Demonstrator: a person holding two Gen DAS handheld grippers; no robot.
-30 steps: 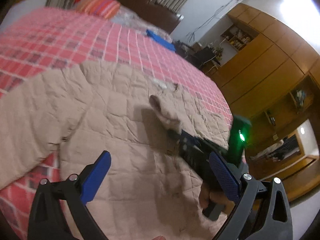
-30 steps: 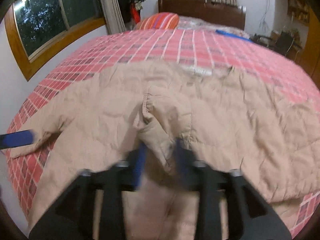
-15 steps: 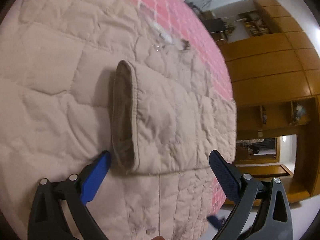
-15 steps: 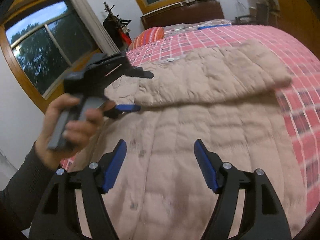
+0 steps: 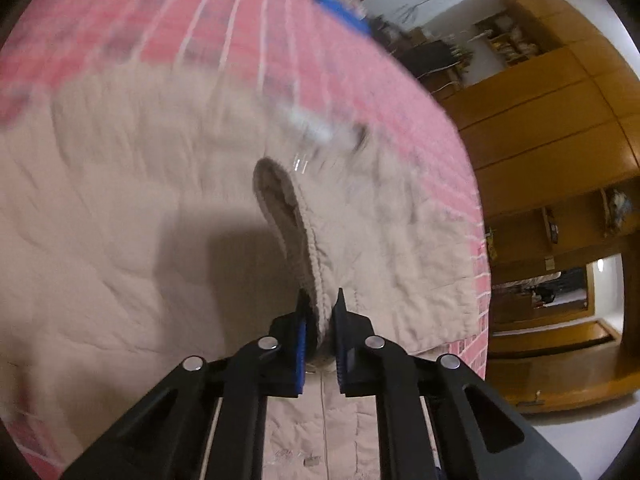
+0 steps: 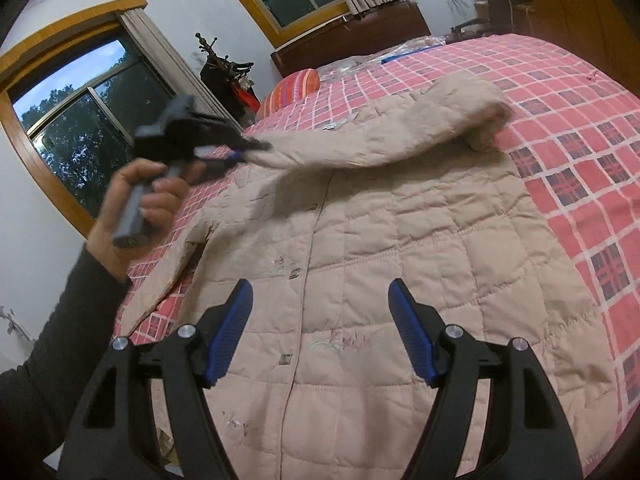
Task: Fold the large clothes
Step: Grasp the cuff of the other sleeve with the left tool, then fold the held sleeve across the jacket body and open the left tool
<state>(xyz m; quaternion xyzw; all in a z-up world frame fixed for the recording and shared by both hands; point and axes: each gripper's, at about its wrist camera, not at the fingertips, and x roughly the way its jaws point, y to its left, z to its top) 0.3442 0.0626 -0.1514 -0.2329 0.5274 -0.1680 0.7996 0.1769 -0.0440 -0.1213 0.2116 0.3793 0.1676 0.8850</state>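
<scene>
Beige quilted jacket (image 6: 400, 248) covers most of the near bed (image 6: 580, 128); its lower front lies flat & bare under the right gripper (image 6: 320, 320), whose fingers stand wide apart, so room there. Left gripper (image 6: 244, 148), held in a hand (image 6: 136, 204), w/ raised sleeve (image 6: 380, 132) bars the way across the chest. Far checked bedspread is free up to the striped pillow (image 6: 290, 90). Wooden cabinets (image 5: 552, 128) wall off the bed's right side.

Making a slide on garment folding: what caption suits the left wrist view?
Left gripper shut on the sleeve cuff of a beige quilted coat on a pink checked bed.
</scene>
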